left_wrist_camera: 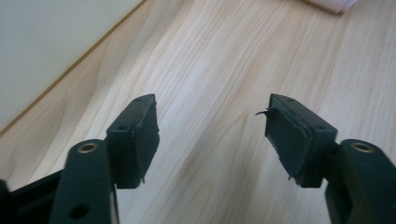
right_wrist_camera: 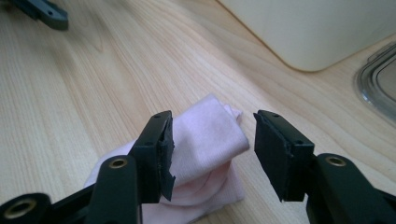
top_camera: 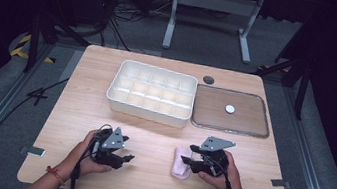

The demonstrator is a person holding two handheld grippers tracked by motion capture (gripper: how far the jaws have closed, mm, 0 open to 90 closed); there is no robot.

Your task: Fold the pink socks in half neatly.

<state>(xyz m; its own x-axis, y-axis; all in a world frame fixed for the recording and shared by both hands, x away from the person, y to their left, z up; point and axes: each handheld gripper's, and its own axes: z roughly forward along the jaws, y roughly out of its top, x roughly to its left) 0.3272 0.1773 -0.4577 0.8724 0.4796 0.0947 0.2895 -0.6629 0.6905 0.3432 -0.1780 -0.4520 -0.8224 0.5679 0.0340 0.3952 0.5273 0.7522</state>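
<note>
Wooden table (top_camera: 160,138) underneath everything, pale grain running lengthwise, near edge toward the person; grey floor around it, cables and a white frame behind; on the far half, white divided tray (top_camera: 151,92) with its grid of compartments, long side facing the person; just beside it on the right, clear lid (top_camera: 232,111) lying flat, a small white disc at its middle; a dark round hole in the tabletop just behind the lid's left corner.

Nearer the front edge, left gripper (top_camera: 127,159) held low over bare wood, well apart from the tray and the cloth; jaws apart in the left gripper view, nothing between them, only wood grain below; tray wall at the upper left of that view, a scrap of the pink cloth (left_wrist_camera: 332,3) at the top right.

On the right, right gripper (top_camera: 186,160) pointing leftward at the rolled pink cloth (top_camera: 181,162), lying on the table in front of the tray's right end and near the front edge; in the right gripper view, jaws spread with the roll (right_wrist_camera: 205,140) between them, left pad (right_wrist_camera: 161,154) against or just beside the fabric, right pad (right_wrist_camera: 275,156) clear of it; no clamping visible; tray corner and lid rim behind.
</note>
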